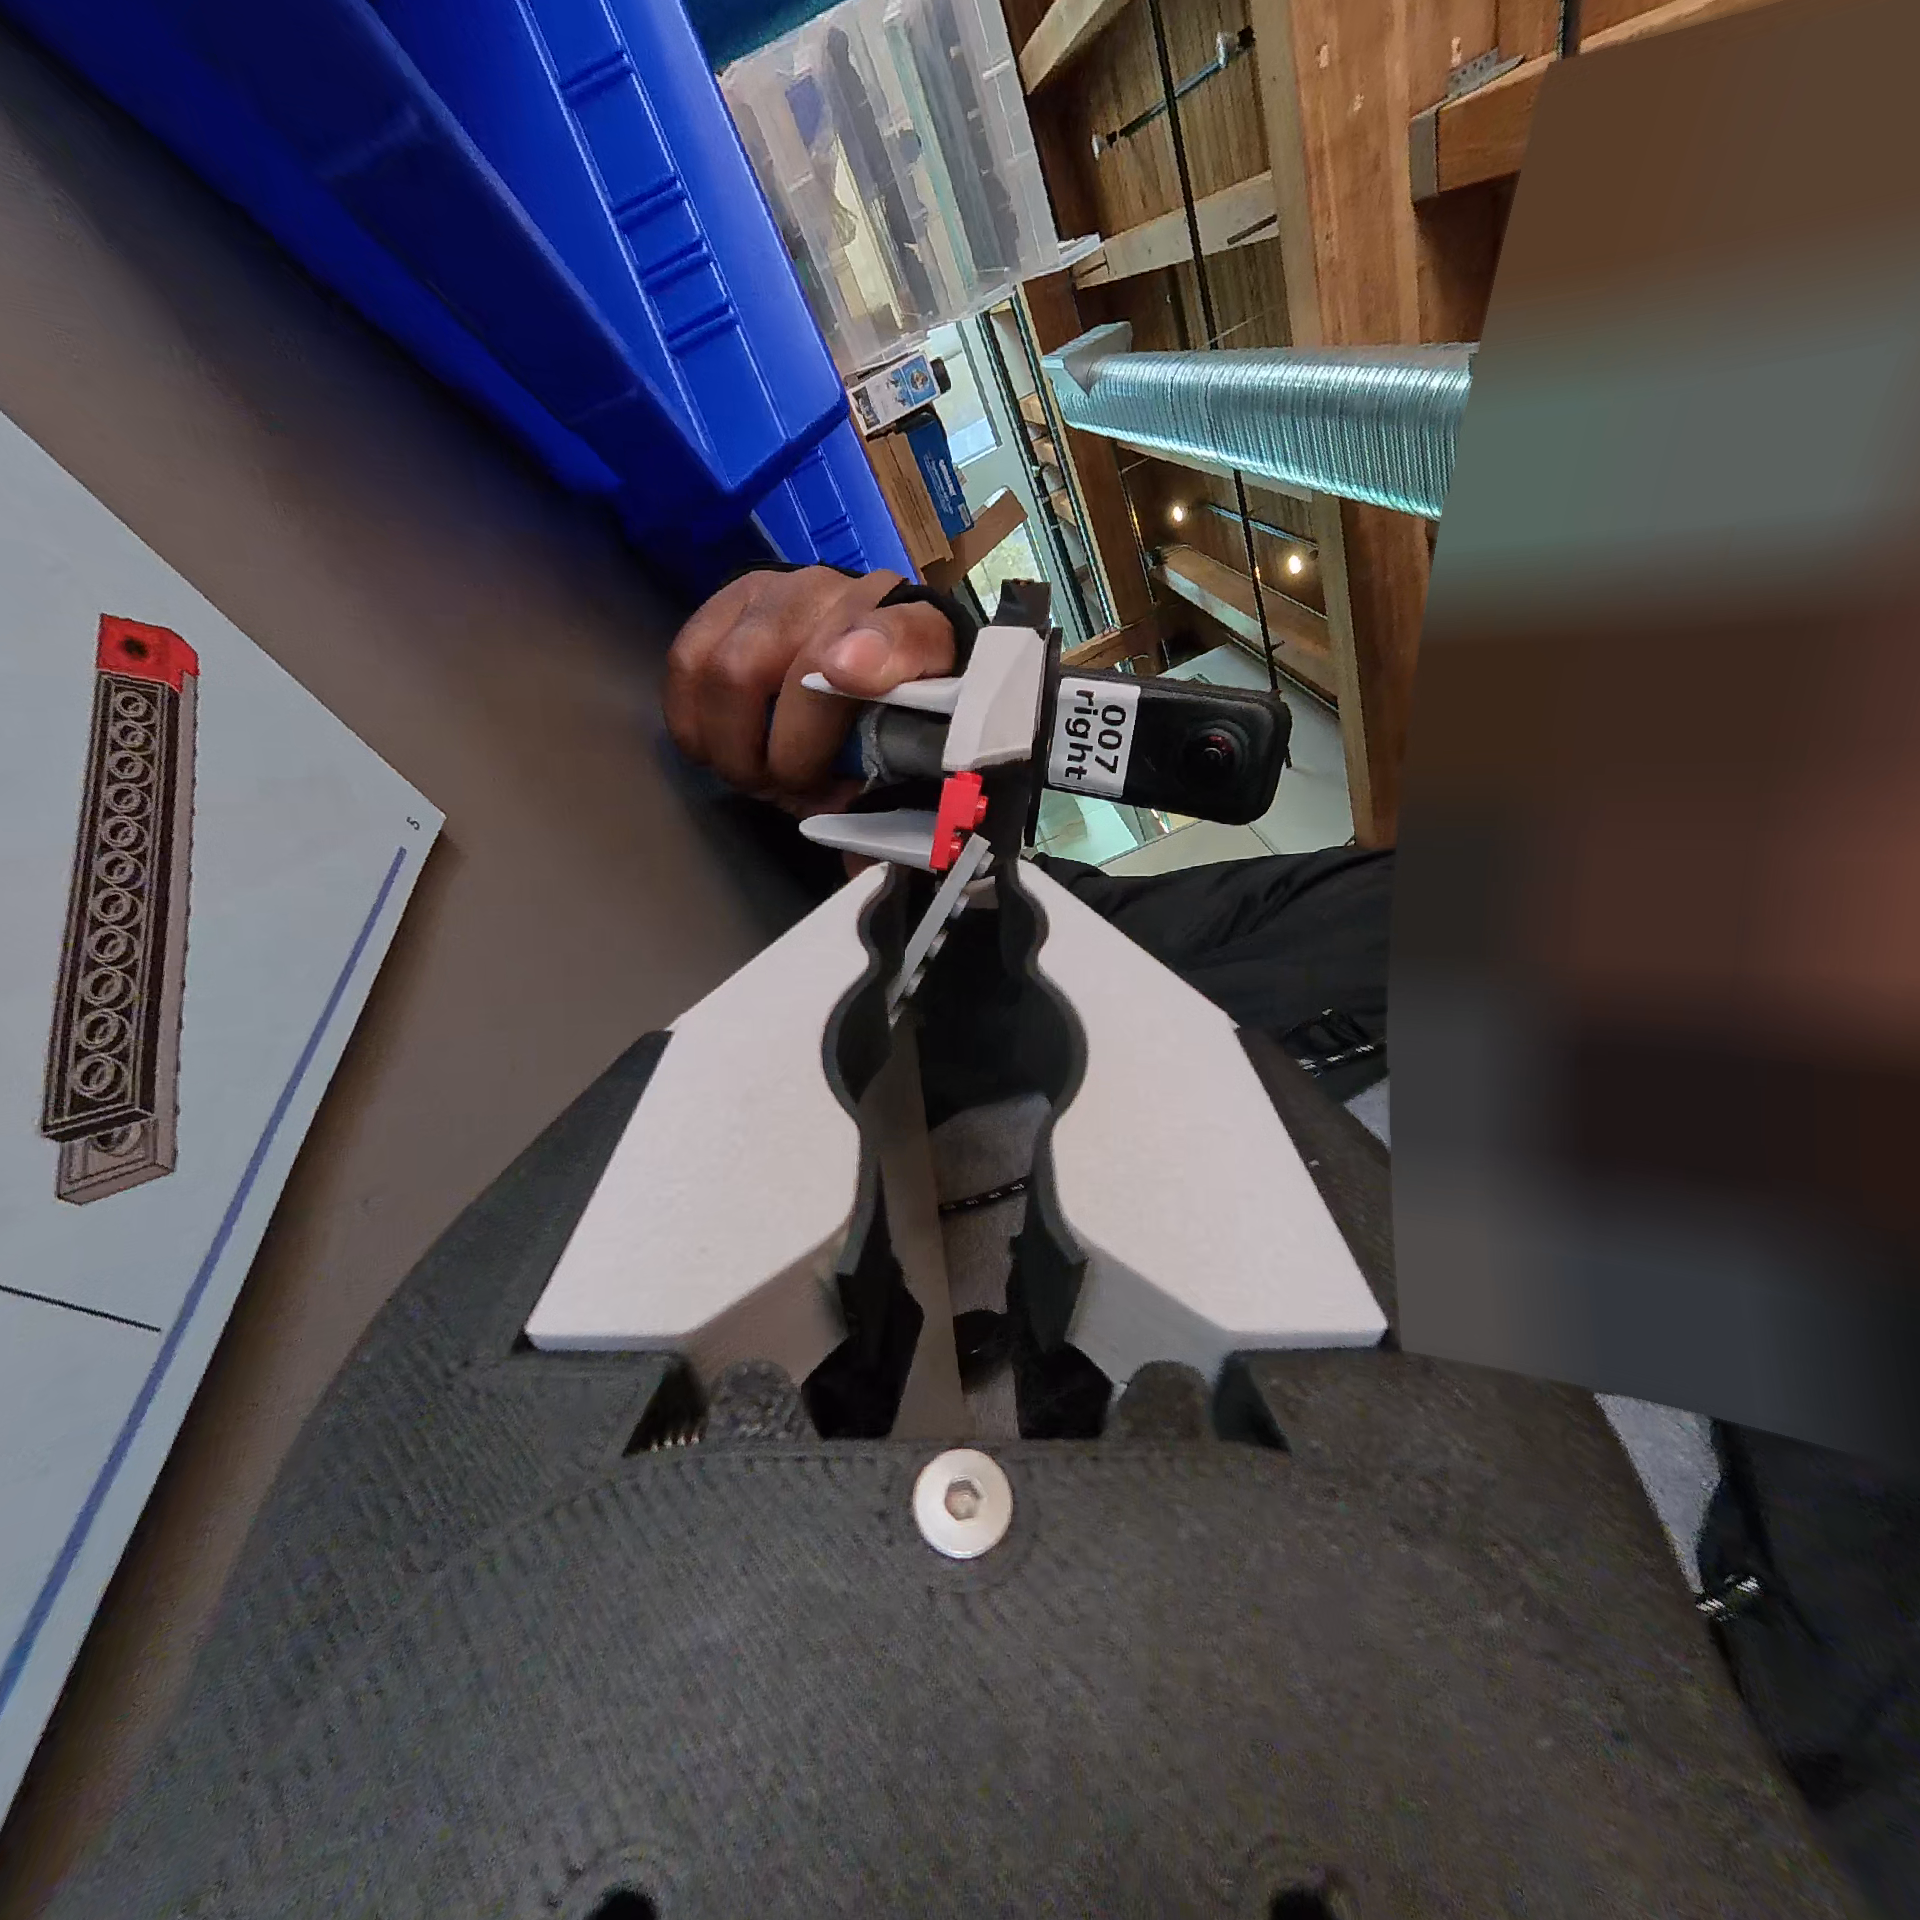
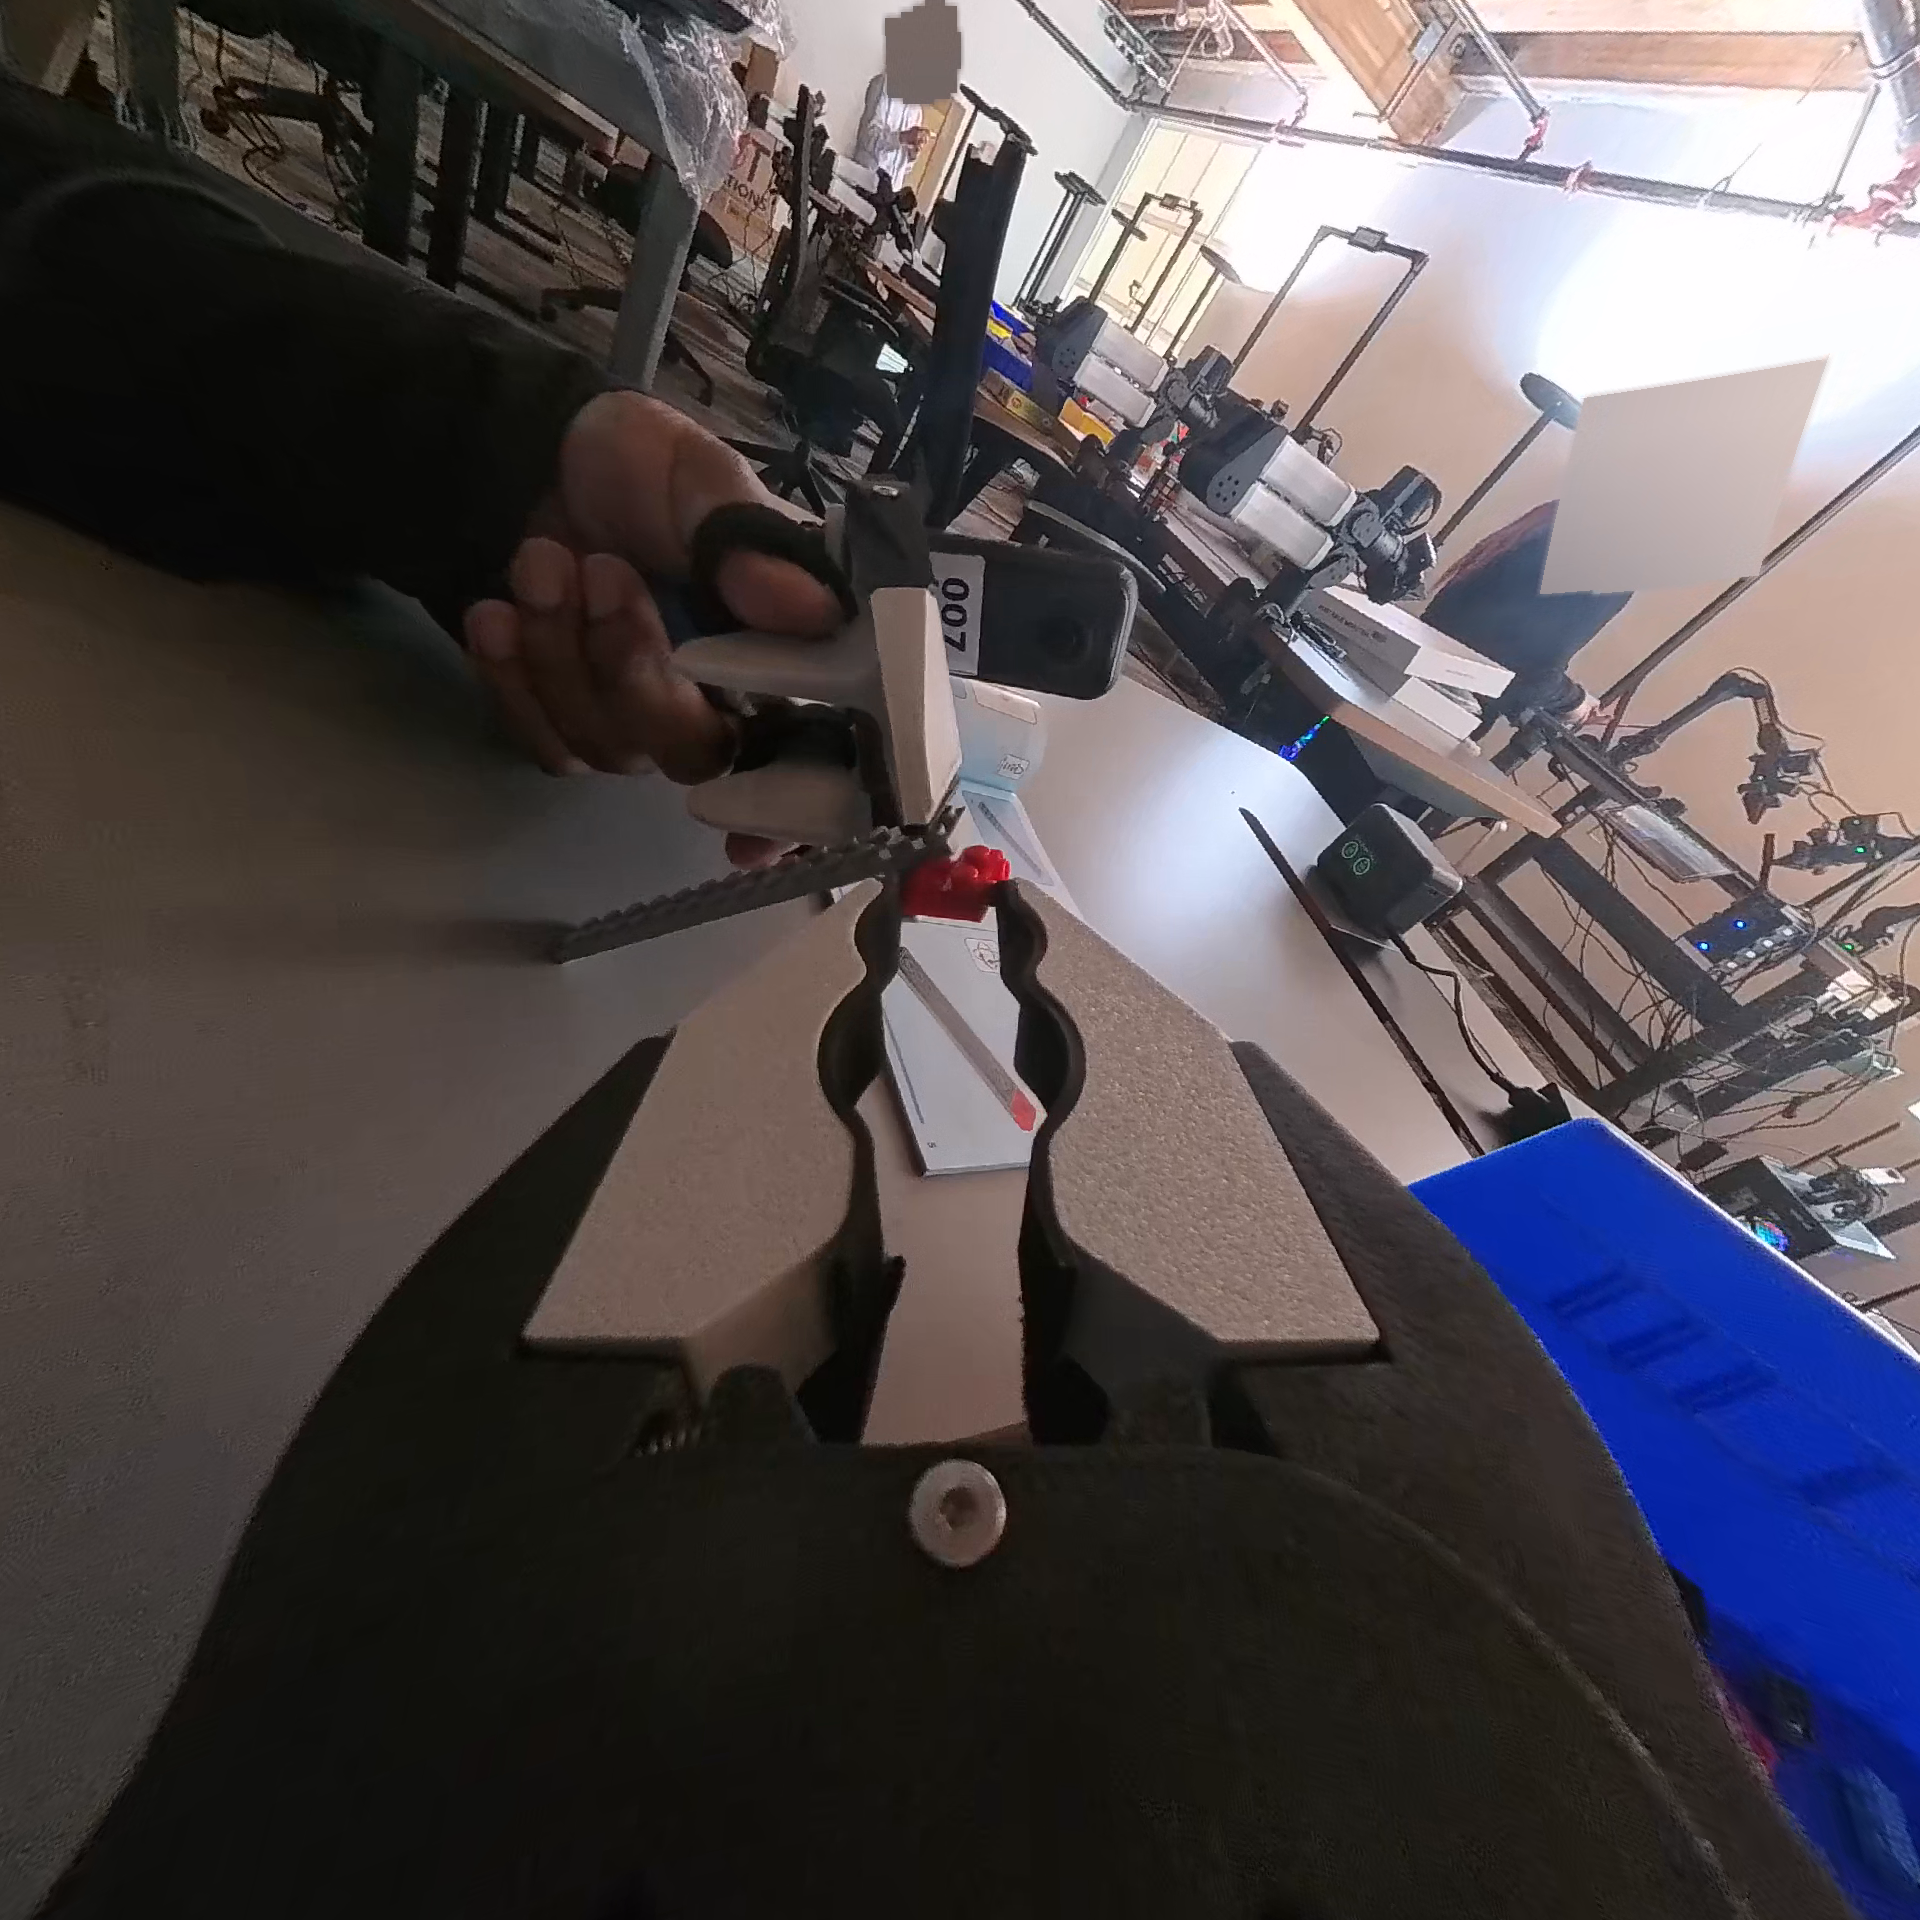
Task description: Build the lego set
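Mating mid-air above the grey table [image 2: 260, 1039]: left gripper [image 2: 914, 821] clamping long dark-grey studded plate [image 2: 727, 894], right gripper [image 2: 948, 896] pinching small red brick [image 2: 956, 875]. Next, probably aligning studs at plate's end, pressing squarely.

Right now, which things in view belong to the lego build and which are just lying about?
In use: red brick in the right gripper; long grey plate in the left gripper; instruction booklet.
Lying about: blue bins; small black device on the table.
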Tool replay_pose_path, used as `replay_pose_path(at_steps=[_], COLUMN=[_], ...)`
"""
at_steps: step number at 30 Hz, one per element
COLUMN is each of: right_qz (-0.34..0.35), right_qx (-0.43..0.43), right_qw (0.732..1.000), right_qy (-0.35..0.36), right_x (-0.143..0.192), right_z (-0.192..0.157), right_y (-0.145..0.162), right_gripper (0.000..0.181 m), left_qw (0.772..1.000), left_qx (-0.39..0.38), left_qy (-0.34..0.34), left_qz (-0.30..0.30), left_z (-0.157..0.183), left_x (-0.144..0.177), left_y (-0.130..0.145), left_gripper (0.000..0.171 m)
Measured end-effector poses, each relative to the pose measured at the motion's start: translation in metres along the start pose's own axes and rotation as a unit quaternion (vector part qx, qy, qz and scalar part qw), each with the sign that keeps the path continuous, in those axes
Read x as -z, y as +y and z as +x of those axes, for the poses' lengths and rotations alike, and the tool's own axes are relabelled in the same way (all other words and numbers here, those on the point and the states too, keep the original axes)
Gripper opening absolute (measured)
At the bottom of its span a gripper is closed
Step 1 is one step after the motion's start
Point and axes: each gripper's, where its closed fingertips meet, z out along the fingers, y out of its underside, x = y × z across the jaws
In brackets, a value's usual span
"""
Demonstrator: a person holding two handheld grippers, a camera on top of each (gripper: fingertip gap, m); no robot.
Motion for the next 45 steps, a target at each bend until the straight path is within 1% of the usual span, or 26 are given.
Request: replay_pose_path(at_steps=[8,17,29,30,36,42,45], right_qz=[-0.004,-0.003,0.008,0.01,0.021,0.027,0.03], right_qx=[0.019,0.02,-0.005,-0.007,-0.024,-0.032,-0.035], right_qw=[1.0,1.0,1.0,1.0,0.999,0.999,0.999], right_qy=[0.005,0.002,-0.015,-0.016,-0.027,-0.025,-0.024], right_x=[-0.002,-0.003,-0.003,-0.003,-0.002,-0.002,-0.001], right_z=[-0.001,-0.003,-0.005,-0.005,-0.005,-0.003,-0.003], right_y=[0.0,0.0,-0.001,-0.001,-0.003,-0.005,-0.006], right_gripper=[0.02,0.02,0.021,0.021,0.021,0.021,0.021], left_qw=[1.0,1.0,1.0,1.0,1.0,1.0,1.0], left_qx=[-0.002,-0.002,-0.006,-0.005,-0.006,-0.012,-0.015], left_qy=[-0.008,-0.006,-0.003,-0.001,0.008,0.02,0.023], left_qz=[-0.006,-0.006,-0.008,-0.008,-0.011,-0.005,-0.005], left_z=[-0.002,-0.002,0.0,0.0,0.003,0.007,0.008], left_x=[-0.002,-0.002,-0.002,-0.002,-0.003,-0.002,-0.002], left_y=[0.002,0.002,0.003,0.003,0.004,0.002,0.002], left_gripper=[0.016,0.013,0.01,0.008,0.009,0.007,0.009])
